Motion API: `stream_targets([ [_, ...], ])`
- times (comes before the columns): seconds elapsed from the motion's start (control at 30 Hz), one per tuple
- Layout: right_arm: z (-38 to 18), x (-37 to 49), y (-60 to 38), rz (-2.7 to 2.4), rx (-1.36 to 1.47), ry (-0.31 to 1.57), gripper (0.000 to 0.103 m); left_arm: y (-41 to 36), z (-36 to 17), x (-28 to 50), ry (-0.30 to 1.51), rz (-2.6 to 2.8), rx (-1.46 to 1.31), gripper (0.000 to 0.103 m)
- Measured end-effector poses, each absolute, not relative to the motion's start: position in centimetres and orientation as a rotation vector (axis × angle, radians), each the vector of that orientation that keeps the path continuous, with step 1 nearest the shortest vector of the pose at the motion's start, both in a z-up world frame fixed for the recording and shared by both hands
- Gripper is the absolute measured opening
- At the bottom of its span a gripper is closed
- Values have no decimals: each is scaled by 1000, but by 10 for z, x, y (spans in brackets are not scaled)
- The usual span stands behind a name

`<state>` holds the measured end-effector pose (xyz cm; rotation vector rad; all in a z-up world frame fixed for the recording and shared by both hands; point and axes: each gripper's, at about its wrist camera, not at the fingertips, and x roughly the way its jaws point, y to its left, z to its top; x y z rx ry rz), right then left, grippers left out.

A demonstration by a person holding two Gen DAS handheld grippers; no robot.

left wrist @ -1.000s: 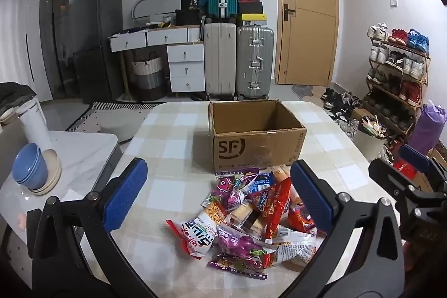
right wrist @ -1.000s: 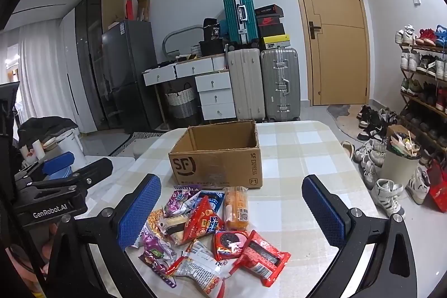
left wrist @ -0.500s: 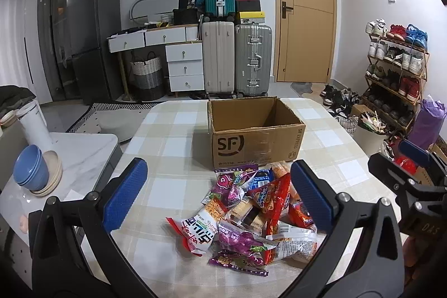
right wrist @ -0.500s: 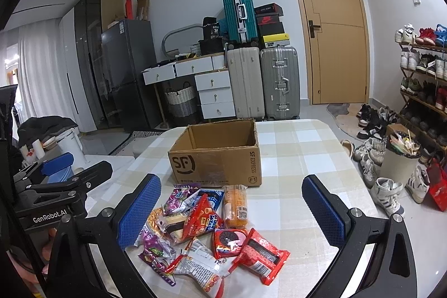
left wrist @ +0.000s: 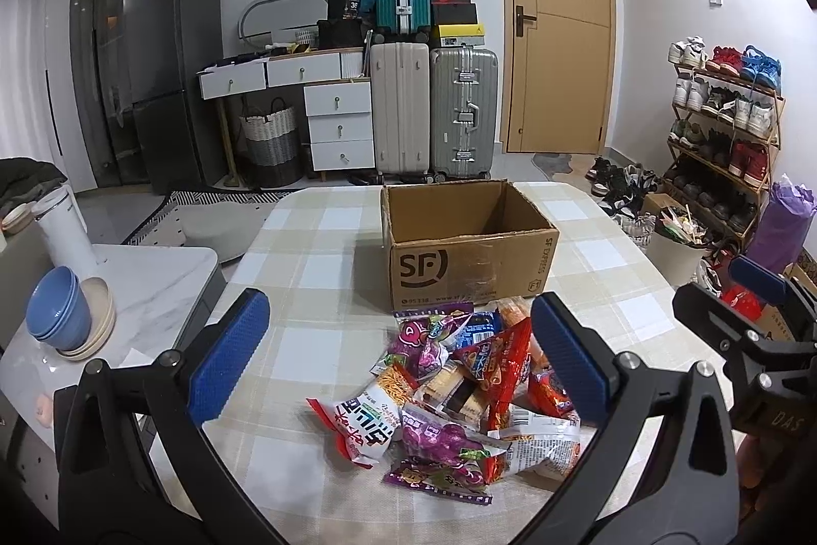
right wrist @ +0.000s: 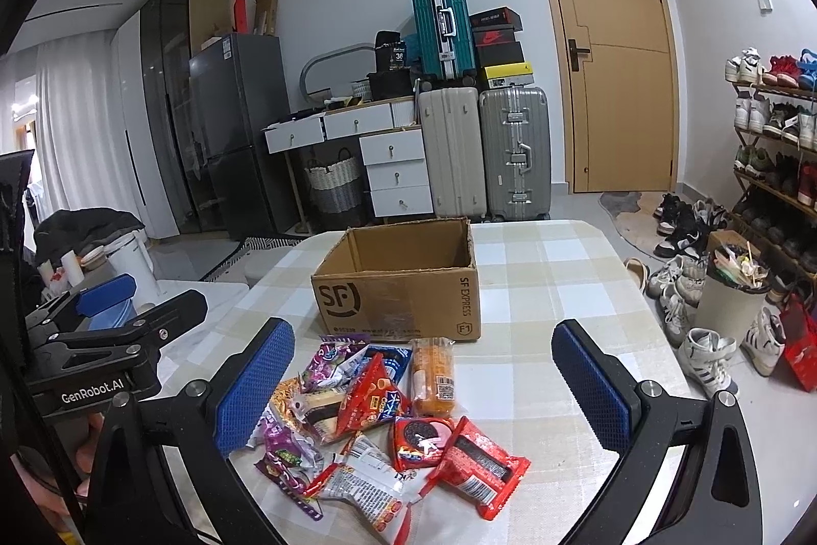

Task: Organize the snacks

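I have both grippers above the near edge of the beige checked table (left wrist: 316, 269), jaws wide, nothing held. Left gripper (left wrist: 398, 356) and right gripper (right wrist: 421, 384) both frame the heap of colourful plastic snack packets (right wrist: 378, 412). Heap sits just in front of the open brown cardboard SF box (right wrist: 403, 289), mid-table; rear packets touch its front wall. I can't see the box floor.

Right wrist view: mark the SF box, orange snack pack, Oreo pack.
SF box (right wrist: 398, 302), right wrist view, front wall.
Orange snack pack (right wrist: 432, 374), right wrist view, wrapper middle.
Oreo pack (right wrist: 419, 440), right wrist view, printed cookie face.
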<state>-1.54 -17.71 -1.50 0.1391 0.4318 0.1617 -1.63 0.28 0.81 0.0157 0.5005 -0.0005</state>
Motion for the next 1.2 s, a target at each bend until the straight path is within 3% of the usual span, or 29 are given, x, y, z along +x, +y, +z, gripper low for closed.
stream_targets([
  [1.2, -18, -20, -172, 179, 127, 442, 103, 8, 0, -22, 502, 6, 11, 102],
])
